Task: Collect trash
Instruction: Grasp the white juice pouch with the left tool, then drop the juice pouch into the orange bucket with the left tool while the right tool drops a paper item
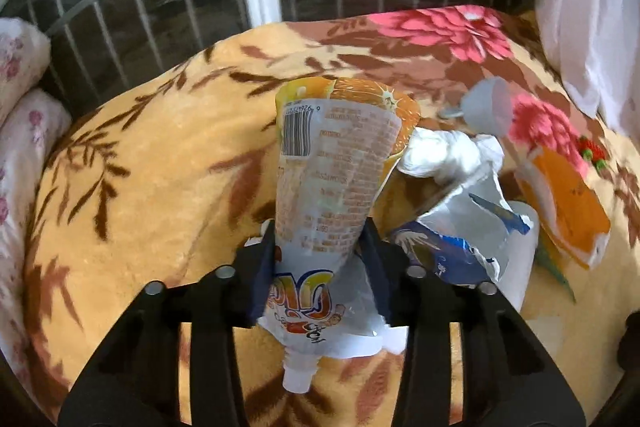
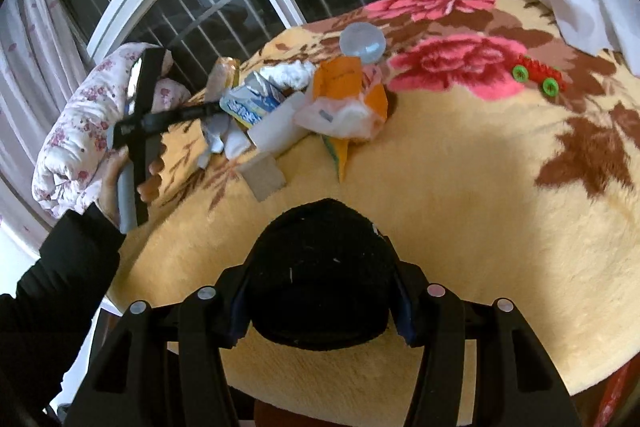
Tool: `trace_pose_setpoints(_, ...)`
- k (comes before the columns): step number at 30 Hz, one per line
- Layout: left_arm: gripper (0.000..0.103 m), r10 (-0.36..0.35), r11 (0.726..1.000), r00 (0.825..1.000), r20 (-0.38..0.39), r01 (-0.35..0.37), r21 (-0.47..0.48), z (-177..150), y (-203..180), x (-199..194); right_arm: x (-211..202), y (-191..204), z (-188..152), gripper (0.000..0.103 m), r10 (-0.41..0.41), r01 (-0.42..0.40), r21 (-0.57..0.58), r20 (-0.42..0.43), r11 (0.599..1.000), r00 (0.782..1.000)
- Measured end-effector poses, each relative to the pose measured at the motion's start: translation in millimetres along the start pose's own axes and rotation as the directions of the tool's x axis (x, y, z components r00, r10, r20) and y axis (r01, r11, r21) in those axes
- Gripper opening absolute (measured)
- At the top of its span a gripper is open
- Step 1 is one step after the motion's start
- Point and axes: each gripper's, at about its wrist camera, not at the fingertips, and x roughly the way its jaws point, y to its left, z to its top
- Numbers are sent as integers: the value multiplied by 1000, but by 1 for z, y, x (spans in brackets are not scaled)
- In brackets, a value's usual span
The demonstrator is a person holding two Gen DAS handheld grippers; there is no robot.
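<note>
Here, your left gripper was closed on an orange juice pouch, its pads pressing the pouch's narrow lower part, the white spout toward the camera and the barcoded end pointing away, over the left side of the flowered blanket.

Your right gripper held a black fuzzy bundle, jaws about half apart and pressed against its two sides, at the near edge of the blanket.

Trash pile, far left of the blanket in the right wrist view, items touching or overlapping:
- blue and white wrapper, just beside your left gripper's tip;
- white crumpled tissue, far side of the pile;
- orange and white packet, right side of the pile;
- clear plastic cup, on its side beyond the packet;
- white block and brown cardboard piece, near side of the pile.

Also noted: a red and green toy, well apart on the right; a rolled floral quilt at the left by the barred window; your left hand in a black sleeve.
</note>
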Motion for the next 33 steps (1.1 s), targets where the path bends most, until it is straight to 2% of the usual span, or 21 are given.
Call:
trace_pose_setpoints(3,35,5,999,999,54,-3,-38,-3,3,-38,-10,2,-6,55,-4,4,-8,12,1000,1000)
trace_pose_setpoints(6,34,-3,998,992,128,10,-55,-15,2,-98,-29,7,-11,55,5,-4,-32,33,999,999)
trace_pose_setpoints(8,34,4,999,985,175,2,-33,-32,-7,-146,-40,13,-16,55,18,-17,-53,32,998,999)
trace_pose_setpoints(12,34,-19,999,979,203,10,44,-79,-33,-208,-62,32,-40,55,48,-51,-138,-21,989,999)
trace_pose_setpoints(15,34,-47,991,989,141,29,128,-132,-64,-229,-70,41,-66,55,42,-59,-193,-90,979,995)
trace_pose_setpoints(18,34,-71,977,997,26,64,202,-186,-98,-225,-64,43,-101,55,25,-67,-219,-190,973,982)
trace_pose_setpoints(20,34,-92,964,992,-85,110,242,-225,-120,-209,-54,39,-119,55,12,-70,-224,-252,972,968)
trace_pose_setpoints(21,34,-98,961,986,-131,128,247,-241,-128,-199,-43,36,-134,55,-9,-65,-233,-301,970,954)
trace_pose_setpoints(24,34,-92,952,959,-268,164,258,-283,-144,-161,-11,26,-165,55,-84,-33,-282,-393,959,916)
trace_pose_setpoints(26,34,-84,951,934,-348,180,253,-304,-149,-135,15,16,-184,55,-122,-22,-291,-467,957,876)
trace_pose_setpoints(29,34,-68,955,877,-476,196,224,-334,-152,-89,44,6,-201,55,-134,-31,-285,-538,958,832)
trace_pose_setpoints(33,34,-24,961,787,-616,189,203,-366,-157,-35,77,1,-215,56,-147,-40,-285,-602,958,785)
